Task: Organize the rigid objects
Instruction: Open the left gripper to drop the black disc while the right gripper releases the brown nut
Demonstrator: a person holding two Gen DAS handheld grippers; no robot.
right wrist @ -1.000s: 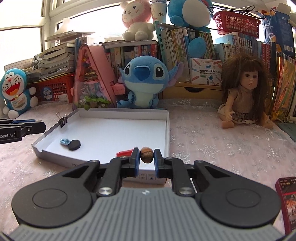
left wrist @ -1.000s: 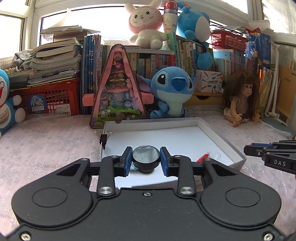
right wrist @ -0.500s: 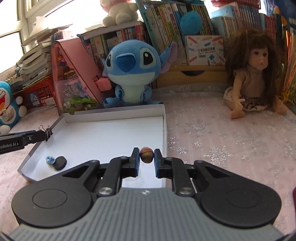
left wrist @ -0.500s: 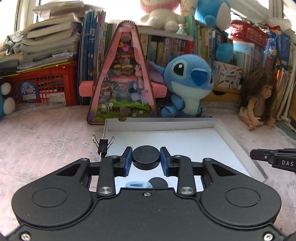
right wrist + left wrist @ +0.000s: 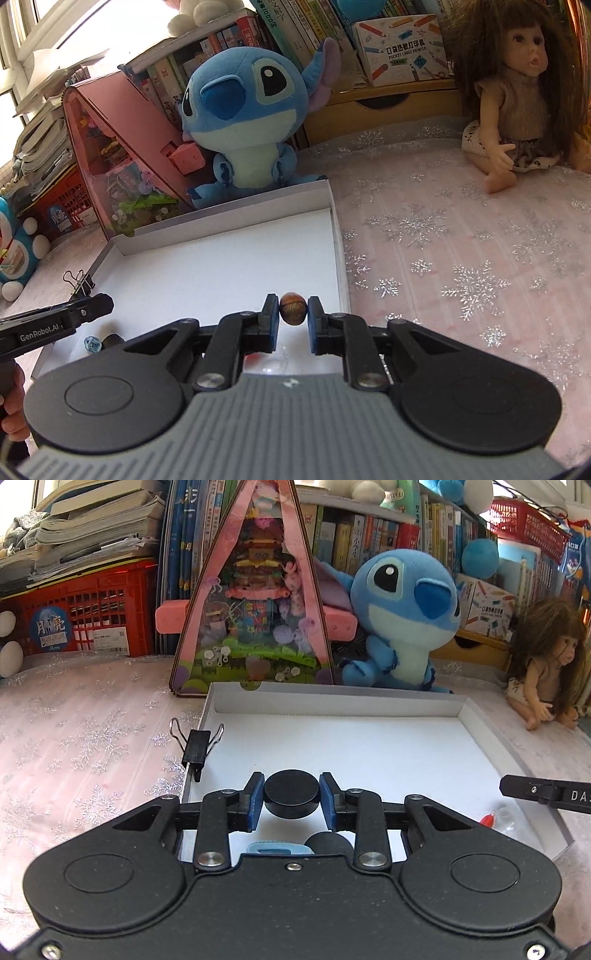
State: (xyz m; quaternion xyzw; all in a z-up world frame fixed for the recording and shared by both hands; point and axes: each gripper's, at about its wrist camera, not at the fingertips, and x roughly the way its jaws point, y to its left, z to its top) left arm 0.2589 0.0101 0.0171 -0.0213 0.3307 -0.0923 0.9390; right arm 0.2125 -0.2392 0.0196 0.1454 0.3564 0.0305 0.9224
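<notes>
A black disc [image 5: 291, 794] is being pinched by the left gripper [image 5: 291, 799] over the white tray [image 5: 334, 701]; a brown nut [image 5: 293, 308] is being pinched by the right gripper [image 5: 293, 317] near the tray's right wall — a roll-out is being risked if released high. Items under the fingers are being hidden — a blue piece [image 5: 275, 848] is barely being made out.

left gripper [image 5: 291, 799] clamped, right gripper [image 5: 293, 314] clamped
</notes>
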